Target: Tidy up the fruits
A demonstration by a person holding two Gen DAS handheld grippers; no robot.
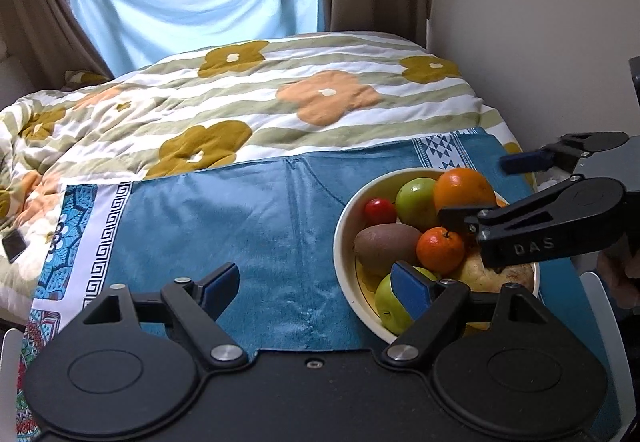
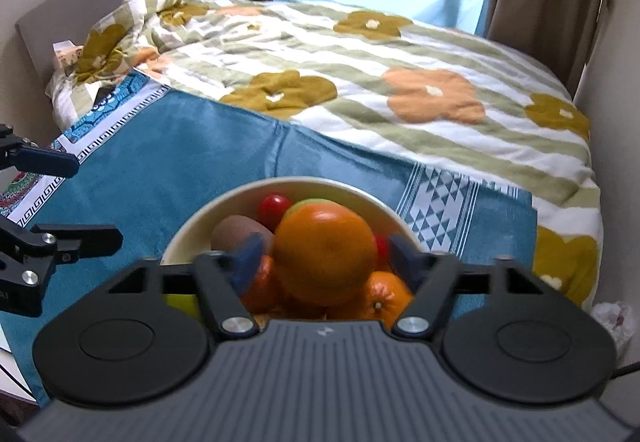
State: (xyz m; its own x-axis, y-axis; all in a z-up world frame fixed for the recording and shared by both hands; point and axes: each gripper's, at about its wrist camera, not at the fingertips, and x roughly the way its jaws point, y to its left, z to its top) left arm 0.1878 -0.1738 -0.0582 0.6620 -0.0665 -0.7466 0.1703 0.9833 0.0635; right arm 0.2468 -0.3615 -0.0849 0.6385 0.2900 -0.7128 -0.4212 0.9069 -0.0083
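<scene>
A cream bowl stands on the blue cloth, piled with fruit. On top lies a large orange. My right gripper is open with this orange between its blue pads, a small gap on each side. Around it lie a brown kiwi, a green apple, a small red fruit, a mandarin and a second green apple. My left gripper is open and empty at the bowl's left rim, over the cloth.
The cloth covers a table set against a bed with a floral duvet. A dark phone lies on the duvet at the far left. Curtains and a pale blue sheet hang behind. A wall closes the right side.
</scene>
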